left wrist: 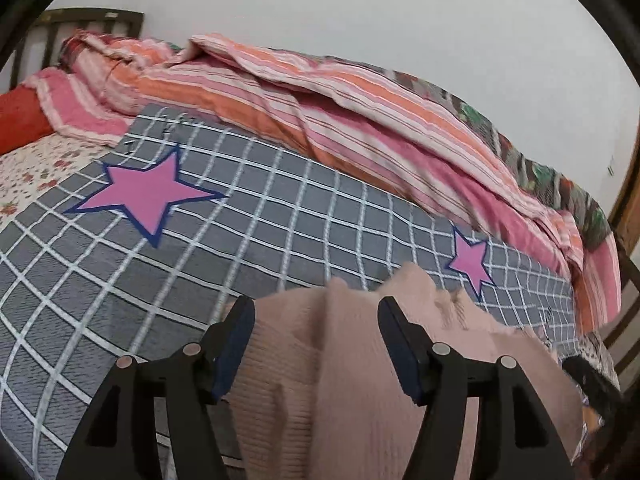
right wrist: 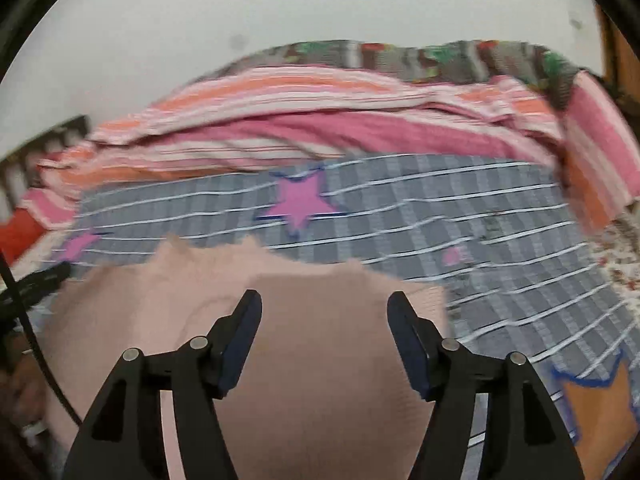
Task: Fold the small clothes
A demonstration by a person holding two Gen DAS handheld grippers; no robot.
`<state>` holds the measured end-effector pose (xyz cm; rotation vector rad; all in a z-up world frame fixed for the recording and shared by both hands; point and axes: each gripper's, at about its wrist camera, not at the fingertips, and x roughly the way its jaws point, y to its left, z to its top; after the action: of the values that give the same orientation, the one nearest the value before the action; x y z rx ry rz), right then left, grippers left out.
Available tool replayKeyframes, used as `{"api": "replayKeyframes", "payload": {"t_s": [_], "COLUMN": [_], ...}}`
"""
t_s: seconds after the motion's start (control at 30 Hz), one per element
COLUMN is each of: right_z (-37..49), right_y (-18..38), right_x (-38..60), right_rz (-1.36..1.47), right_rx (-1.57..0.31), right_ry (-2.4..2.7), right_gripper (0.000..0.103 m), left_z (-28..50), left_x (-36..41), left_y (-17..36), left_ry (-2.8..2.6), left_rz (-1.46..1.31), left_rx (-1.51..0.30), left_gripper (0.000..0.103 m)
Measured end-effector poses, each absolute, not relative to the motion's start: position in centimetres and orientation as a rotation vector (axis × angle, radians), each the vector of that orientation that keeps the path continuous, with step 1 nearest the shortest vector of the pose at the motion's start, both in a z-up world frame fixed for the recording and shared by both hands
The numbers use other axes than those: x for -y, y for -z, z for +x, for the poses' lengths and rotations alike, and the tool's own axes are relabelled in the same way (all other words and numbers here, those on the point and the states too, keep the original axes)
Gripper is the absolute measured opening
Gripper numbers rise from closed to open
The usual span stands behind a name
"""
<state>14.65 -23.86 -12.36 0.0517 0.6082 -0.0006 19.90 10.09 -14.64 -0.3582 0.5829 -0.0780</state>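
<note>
A small pale pink knit garment (left wrist: 320,360) lies bunched on the grey checked sheet (left wrist: 240,232) at the near edge of the bed. My left gripper (left wrist: 316,312) is open, its jaws wide apart over the garment's left part, with nothing between them. In the right wrist view the same pink garment (right wrist: 312,360) spreads under my right gripper (right wrist: 324,308), which is also open and holds nothing. This view is blurred.
A rumpled pink and orange striped quilt (left wrist: 320,92) is heaped along the far side of the bed by the white wall. Pink stars (left wrist: 144,192) mark the sheet. A dark headboard (left wrist: 80,20) stands at far left. A flowered sheet (right wrist: 624,256) shows at right.
</note>
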Motion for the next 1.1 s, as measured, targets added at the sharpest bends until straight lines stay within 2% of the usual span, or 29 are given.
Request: {"api": "replayKeyframes", "payload": {"t_s": [0.2, 0.37, 0.47, 0.87, 1.1], "right_z": [14.2, 14.9, 15.7, 25.6, 27.2], "right_y": [13.9, 16.6, 16.8, 17.1, 17.4], "right_x": [17.8, 14.4, 14.3, 14.1, 14.1], "right_rz": [-0.034, -0.176, -0.169, -0.093, -0.086], "right_rx": [-0.691, -0.751, -0.77, -1.063, -1.069], "right_ry": [-0.186, -0.077, -0.032, 0.022, 0.046], "right_gripper": [0.064, 0.064, 0.064, 0.062, 0.062], "left_z": [19.7, 19.3, 19.6, 20.5, 20.7], "left_x": [-11.3, -12.0, -12.8, -13.4, -13.7], "left_y": [14.8, 14.8, 14.9, 16.0, 16.4], "left_ry": [0.053, 0.055, 0.06, 0.122, 0.135], "left_rz": [-0.39, -0.387, -0.401, -0.472, -0.485], "left_rx": [-0.581, -0.577, -0.586, -0.634, -0.658], "left_gripper": [0.062, 0.062, 0.062, 0.062, 0.063]}}
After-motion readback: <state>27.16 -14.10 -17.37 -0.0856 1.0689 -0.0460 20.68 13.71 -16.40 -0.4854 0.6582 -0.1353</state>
